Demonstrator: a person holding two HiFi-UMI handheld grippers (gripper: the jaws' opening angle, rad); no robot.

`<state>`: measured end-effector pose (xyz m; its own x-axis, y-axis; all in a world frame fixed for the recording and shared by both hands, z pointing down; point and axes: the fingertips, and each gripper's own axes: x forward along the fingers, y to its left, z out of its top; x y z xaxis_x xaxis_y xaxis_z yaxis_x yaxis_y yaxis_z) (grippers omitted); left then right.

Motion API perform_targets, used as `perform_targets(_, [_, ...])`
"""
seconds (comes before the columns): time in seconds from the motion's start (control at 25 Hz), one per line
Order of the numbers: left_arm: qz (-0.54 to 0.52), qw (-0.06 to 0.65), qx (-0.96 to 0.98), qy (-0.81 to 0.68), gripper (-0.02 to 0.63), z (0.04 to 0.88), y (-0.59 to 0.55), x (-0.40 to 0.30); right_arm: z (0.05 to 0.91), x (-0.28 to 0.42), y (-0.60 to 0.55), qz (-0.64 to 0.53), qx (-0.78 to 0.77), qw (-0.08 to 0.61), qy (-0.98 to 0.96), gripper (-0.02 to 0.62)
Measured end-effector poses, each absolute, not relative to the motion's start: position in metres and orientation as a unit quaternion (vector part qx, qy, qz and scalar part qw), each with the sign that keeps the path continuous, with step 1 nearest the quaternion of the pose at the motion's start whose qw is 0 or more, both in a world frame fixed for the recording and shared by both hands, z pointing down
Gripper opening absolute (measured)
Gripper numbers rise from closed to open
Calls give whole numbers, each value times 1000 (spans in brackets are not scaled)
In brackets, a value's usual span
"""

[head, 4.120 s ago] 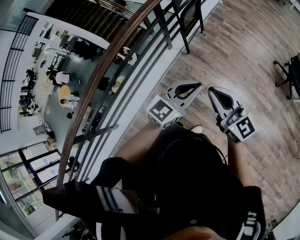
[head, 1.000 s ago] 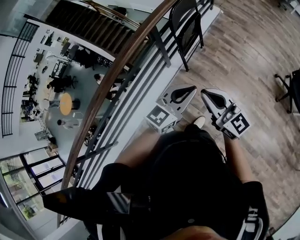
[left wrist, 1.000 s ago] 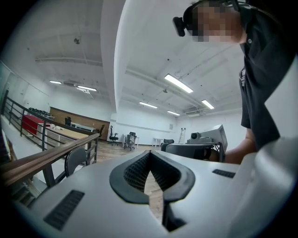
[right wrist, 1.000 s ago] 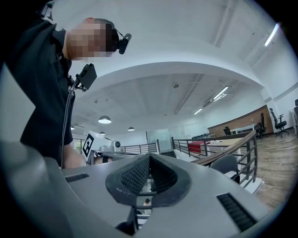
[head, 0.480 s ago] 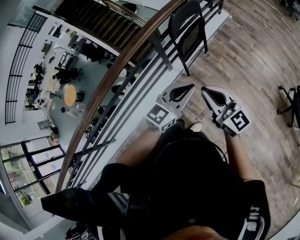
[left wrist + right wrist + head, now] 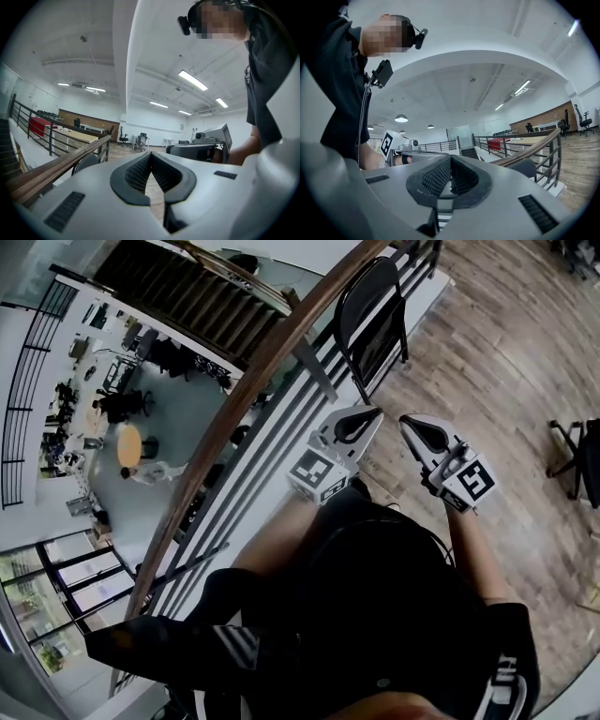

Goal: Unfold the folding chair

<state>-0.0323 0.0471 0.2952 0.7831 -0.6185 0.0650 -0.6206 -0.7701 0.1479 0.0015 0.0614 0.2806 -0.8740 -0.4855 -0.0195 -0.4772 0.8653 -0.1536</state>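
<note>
1. At the far left of my head view, past the railing, I look down on a lower level with small figures and a round orange table.
2. A wooden handrail on dark metal bars runs diagonally from near left to far right, along the edge of the plank floor.
3. The black folding chair stands upright at the far end, just beside the railing on the floor side. Its curved back is towards me. From here I cannot tell whether it touches the bars. It is ahead of both tools and well apart from them.
4. The left hand-held gripper is held level in front of the person's dark-clothed body, pointing towards the chair. In the left gripper view its ribbed black pads meet at the tip with nothing between them, so it is clenched and empty. The chair's rounded back shows low on the left of that view, beneath the handrail.
5. The right hand-held gripper sits just beside the left one, their tips near each other but apart. Its own view shows the pads pressed together on nothing, so it too is clenched and empty.
6. At the right edge, part of a black office chair stands on the planks, well away from everything else.
</note>
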Motion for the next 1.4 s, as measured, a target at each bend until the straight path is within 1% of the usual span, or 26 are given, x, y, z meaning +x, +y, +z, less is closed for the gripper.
perform_targets(0.24, [10, 81, 940, -332, 3, 308, -22, -75, 292, -38, -6, -85, -258, 16, 962, 6])
perform_targets(0.6, [22, 84, 933, -350, 5, 348, -94, -120, 305, -86, -71, -102, -267, -6, 958, 6])
perform_targets(0.8, [21, 102, 916, -387, 5, 379, -141, -134, 327, -93, -111, -106, -264, -30, 958, 6])
perform_targets(1.12, [56, 120, 887, -443, 5, 449, -191, -142, 360, -102, -168, -136, -239, -27, 961, 6])
perform_targets(1.4, [88, 142, 863, -476, 44, 503, -224, -150, 403, -98, -196, -165, -239, -54, 955, 6])
